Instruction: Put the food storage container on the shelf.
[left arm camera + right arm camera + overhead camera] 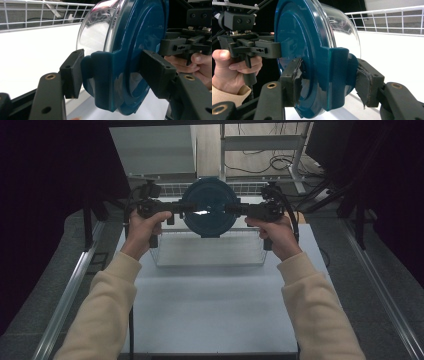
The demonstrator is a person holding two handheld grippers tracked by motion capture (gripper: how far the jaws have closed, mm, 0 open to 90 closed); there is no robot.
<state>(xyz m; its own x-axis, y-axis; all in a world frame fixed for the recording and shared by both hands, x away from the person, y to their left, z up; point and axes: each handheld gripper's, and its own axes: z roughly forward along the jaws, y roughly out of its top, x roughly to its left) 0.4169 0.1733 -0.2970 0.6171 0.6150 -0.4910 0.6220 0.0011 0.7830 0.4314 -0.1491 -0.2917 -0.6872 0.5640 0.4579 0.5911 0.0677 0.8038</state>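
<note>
Dim surroundings, bright tabletop (glare on lid).

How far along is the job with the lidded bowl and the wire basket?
Done: the round glass bowl with its dark blue lid is clamped at its side tabs by the left gripper and the right gripper. In hand: it is held on edge above the white wire basket. Left: probably setting it down.
</note>
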